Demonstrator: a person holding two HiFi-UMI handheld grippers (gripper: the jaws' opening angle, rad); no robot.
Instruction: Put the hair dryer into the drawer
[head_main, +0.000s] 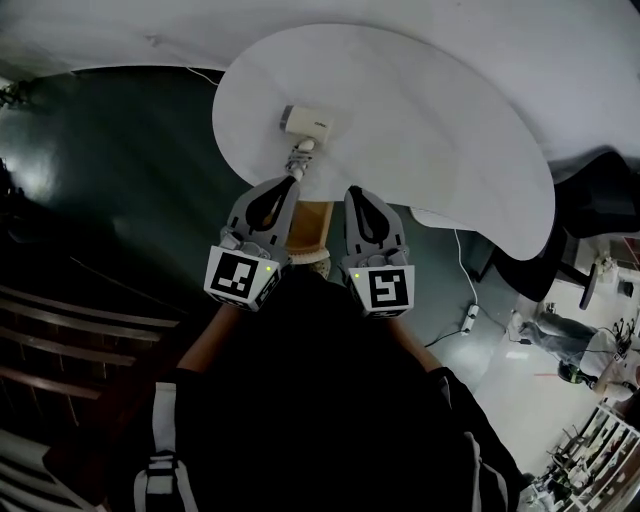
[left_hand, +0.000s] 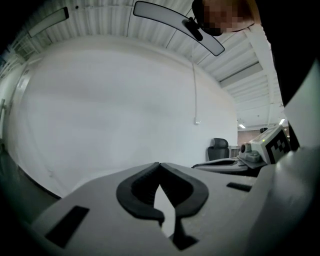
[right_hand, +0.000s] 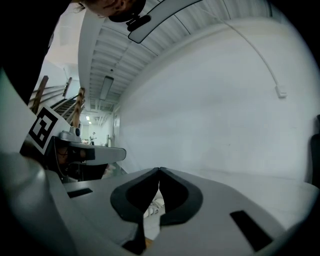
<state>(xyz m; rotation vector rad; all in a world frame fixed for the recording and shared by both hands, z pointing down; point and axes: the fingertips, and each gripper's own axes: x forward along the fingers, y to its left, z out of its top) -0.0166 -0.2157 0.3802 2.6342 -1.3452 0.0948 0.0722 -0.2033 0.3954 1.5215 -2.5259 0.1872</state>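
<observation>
— Starting nearest: how do the two grippers sit?
— Side by side at the near edge of the white table (head_main: 450, 150). The left gripper (head_main: 293, 182) has its fingers pressed together, with nothing between them. The right gripper (head_main: 355, 190) is the same.
— And the hair dryer (head_main: 305, 122)?
— Lying on the table just beyond the left gripper's tip, handle toward it, body farther off.
— Touching it?
— Can't tell.

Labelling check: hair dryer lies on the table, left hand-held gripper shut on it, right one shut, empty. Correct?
No: the left hand-held gripper is shut on nothing, as the left gripper view shows. The hair dryer lies free on the table; the right hand-held gripper is shut, empty.
</observation>
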